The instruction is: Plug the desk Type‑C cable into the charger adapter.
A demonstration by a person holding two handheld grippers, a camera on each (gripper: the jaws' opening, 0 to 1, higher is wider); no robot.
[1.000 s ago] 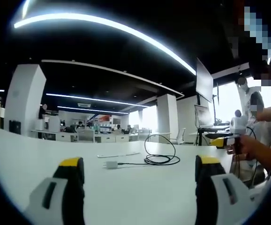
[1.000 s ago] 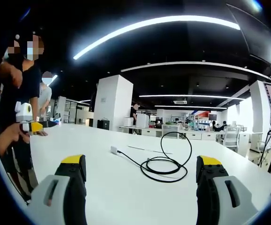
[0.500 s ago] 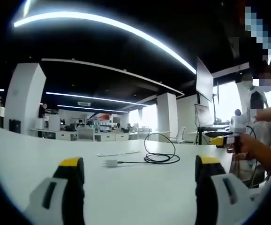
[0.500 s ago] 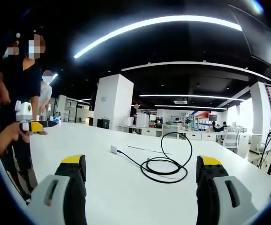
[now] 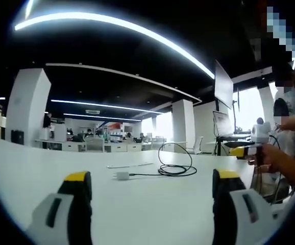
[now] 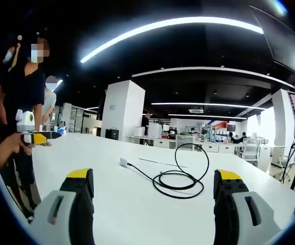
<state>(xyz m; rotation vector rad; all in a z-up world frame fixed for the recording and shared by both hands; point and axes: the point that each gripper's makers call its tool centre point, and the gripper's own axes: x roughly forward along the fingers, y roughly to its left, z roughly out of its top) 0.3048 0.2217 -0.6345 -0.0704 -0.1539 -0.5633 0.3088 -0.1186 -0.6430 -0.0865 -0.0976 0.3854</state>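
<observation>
A small white charger adapter [image 5: 121, 176] lies on the white table [image 5: 30, 168], ahead of my left gripper [image 5: 153, 176], which is open and holds nothing. A black Type-C cable [image 5: 176, 169] lies coiled to the adapter's right, with one end reaching the adapter; I cannot tell whether it is inserted. In the right gripper view the adapter [image 6: 123, 162] sits left of the cable coil [image 6: 181, 179]. My right gripper [image 6: 154, 175] is open, short of both, above the table [image 6: 76, 153]. Each gripper appears in the other's view, held by a hand: the right gripper [image 5: 251, 150] and the left gripper [image 6: 31, 136].
A thin white strip [image 5: 129, 165] lies just beyond the adapter. A monitor on a stand [image 5: 222, 87] and a laptop [image 5: 221, 125] are off the table's right end. People [image 6: 27, 87] stand at the left table edge. Office desks and a white pillar [image 6: 119, 109] are far behind.
</observation>
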